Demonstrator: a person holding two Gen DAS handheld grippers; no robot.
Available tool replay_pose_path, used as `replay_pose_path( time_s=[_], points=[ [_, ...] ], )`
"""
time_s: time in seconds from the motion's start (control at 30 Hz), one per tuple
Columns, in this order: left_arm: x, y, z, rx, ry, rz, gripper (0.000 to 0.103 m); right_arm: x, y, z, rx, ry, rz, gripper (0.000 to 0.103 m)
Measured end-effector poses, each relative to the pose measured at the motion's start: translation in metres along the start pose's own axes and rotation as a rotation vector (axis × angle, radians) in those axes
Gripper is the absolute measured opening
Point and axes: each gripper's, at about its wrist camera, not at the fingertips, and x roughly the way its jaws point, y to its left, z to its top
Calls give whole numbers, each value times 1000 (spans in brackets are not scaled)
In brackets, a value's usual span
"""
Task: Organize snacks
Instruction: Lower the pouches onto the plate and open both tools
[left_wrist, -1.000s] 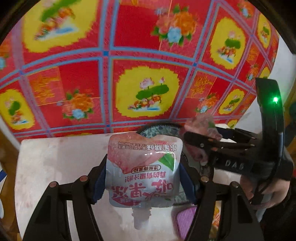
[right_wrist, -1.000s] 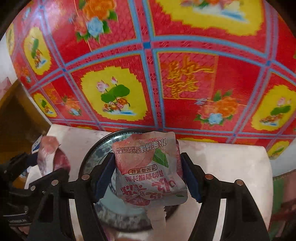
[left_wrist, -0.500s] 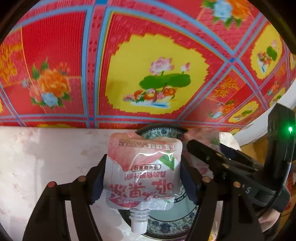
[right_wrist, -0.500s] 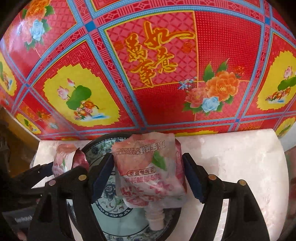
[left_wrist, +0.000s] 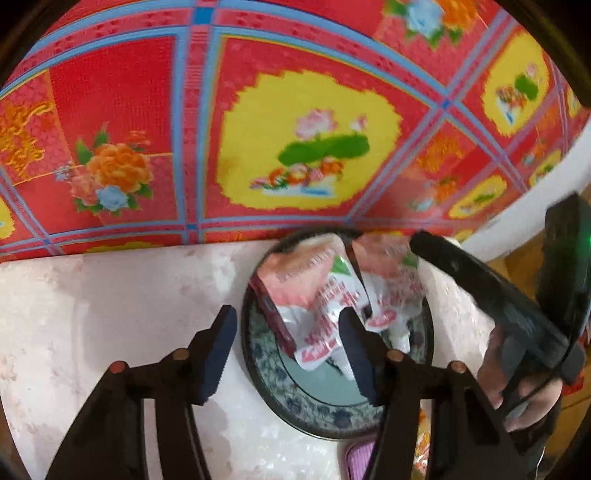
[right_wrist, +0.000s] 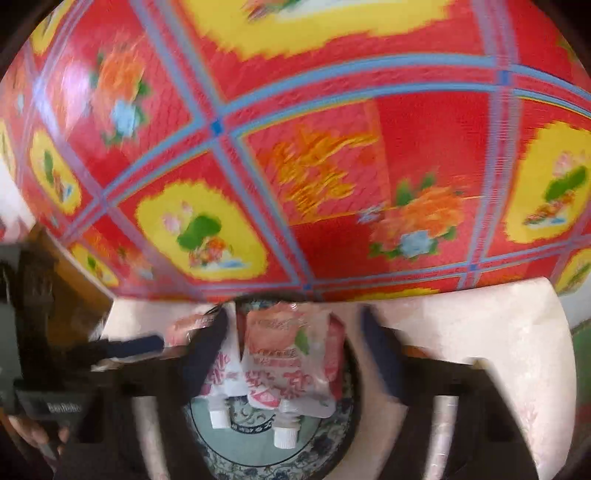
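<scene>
While both jelly pouches (left_wrist: 314, 295) (left_wrist: 388, 291) lie side by side in the blue-patterned plate (left_wrist: 325, 413) on the pale table (left_wrist: 110, 302), left gripper (left_wrist: 288, 347) parted and empty, jaws just narrowing, right gripper (right_wrist: 295, 354) likewise, astride the right pouch without pressing, red patterned cloth (left_wrist: 295, 129) beyond.

Looks like a home to me, prob. a living or dining corner. I see a red floor covering (left_wrist: 122, 110) w/ blue grid lines, yellow lotus panels & gold characters, typical household vinyl. A pale marble-look bench (left_wrist: 110, 295) carries a blue-and-white porcelain plate (left_wrist: 317, 413) w/ snack pouches (right_wrist: 284, 354) on it. Wooden furniture (right_wrist: 74, 280) at the edge. No lab or shop gear.
</scene>
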Motion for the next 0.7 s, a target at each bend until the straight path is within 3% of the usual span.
replay_pose_path(
  time_s=[0.03,0.17,0.3,0.57,0.7],
  points=[
    [4,-2,0,14,4,0,55,0,0,1,-12,19,-28,28],
    [12,-7,1,37,5,20,51,7,1,-3,-21,88,-44,26],
    [16,-3,3,12,-11,-13,51,14,6,-6,-50,127,-46,26],
    [1,12,7,28,-65,-32,51,27,0,-9,-13,77,7,26],
    [-2,15,9,43,-70,-56,51,31,10,-10,-30,29,-49,26]
  ],
)
